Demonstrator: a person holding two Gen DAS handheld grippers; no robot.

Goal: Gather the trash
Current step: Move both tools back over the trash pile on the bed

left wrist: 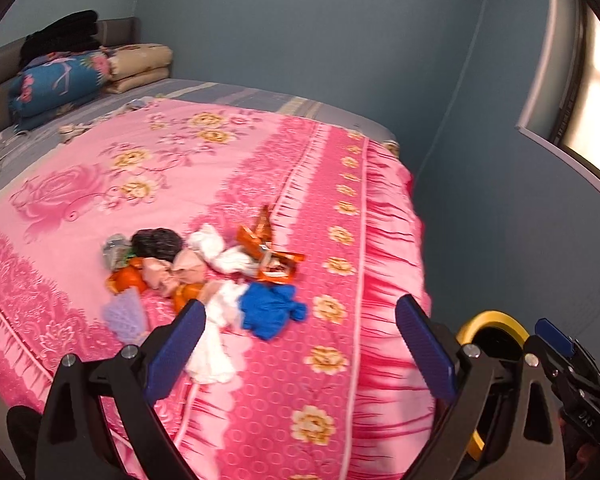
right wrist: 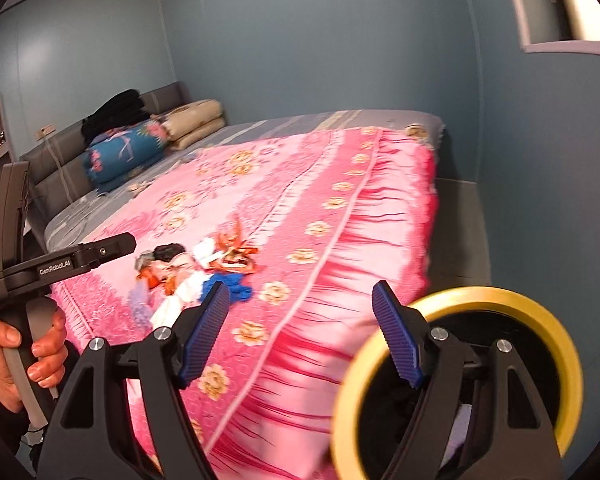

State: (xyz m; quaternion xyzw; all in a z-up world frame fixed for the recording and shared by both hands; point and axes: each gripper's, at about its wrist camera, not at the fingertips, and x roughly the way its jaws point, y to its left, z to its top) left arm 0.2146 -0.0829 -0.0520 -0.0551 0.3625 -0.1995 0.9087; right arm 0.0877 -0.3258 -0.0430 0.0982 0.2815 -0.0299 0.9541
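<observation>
A pile of trash lies on the pink floral blanket: a blue glove, white tissue, orange wrappers, a black bag, crumpled pink paper and a purple piece. My left gripper is open just short of the pile, with nothing between its blue pads. My right gripper is open too and holds nothing; the same pile lies ahead to its left. A yellow-rimmed bin is low beside the bed, behind the right finger.
Folded quilts and dark clothes are stacked at the headboard. Blue walls close the far side and the bed's right edge. A window is at the right. A hand holds the left gripper's handle.
</observation>
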